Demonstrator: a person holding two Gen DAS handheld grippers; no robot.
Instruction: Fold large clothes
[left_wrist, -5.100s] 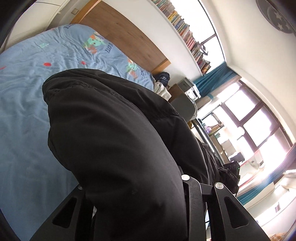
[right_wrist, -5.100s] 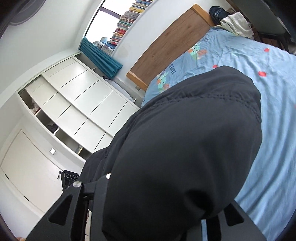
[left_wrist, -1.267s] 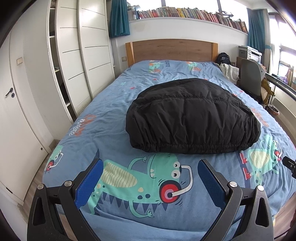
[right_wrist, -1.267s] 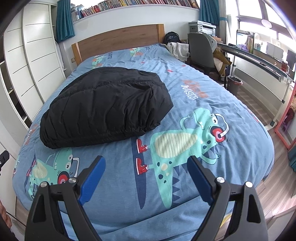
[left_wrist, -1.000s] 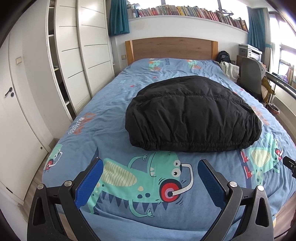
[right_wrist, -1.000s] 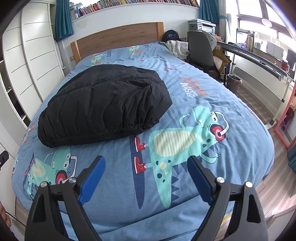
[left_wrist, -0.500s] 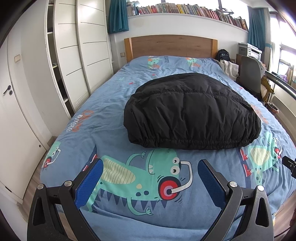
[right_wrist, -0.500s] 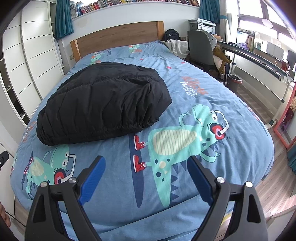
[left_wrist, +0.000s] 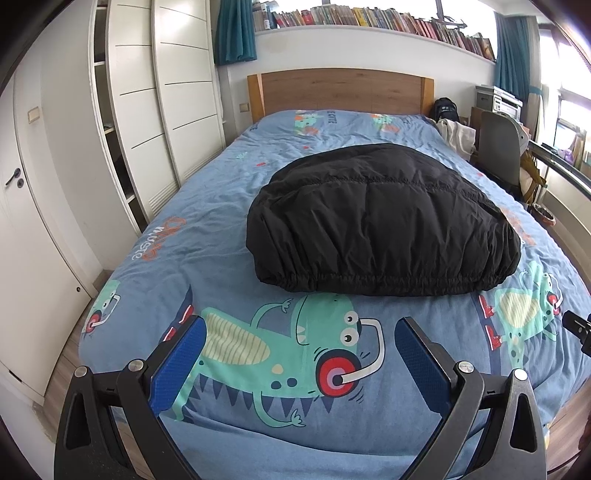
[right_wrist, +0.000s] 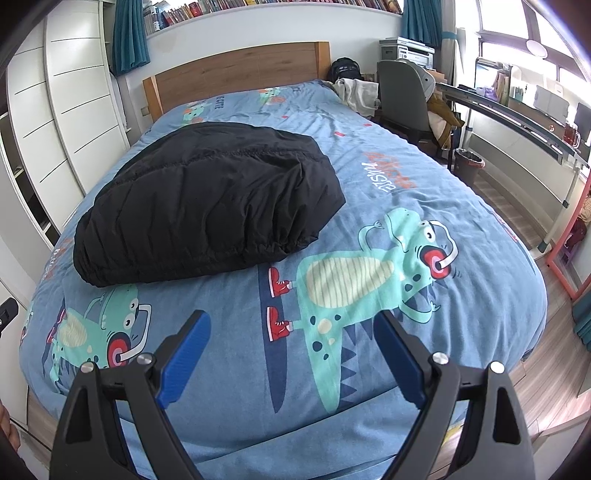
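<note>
black jacket (left_wrist: 380, 221) released onto bed (left_wrist: 221, 206), both jaws now wide, empty

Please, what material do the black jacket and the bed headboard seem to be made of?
The black jacket looks like thin matte synthetic fabric over padding, perhaps nylon or polyester: it has stitched quilt lines, a puffy shape and a gathered elastic hem. The headboard looks like wood or wood-look laminate with a matte finish: brown grain shows, but which one I cannot tell.
</note>
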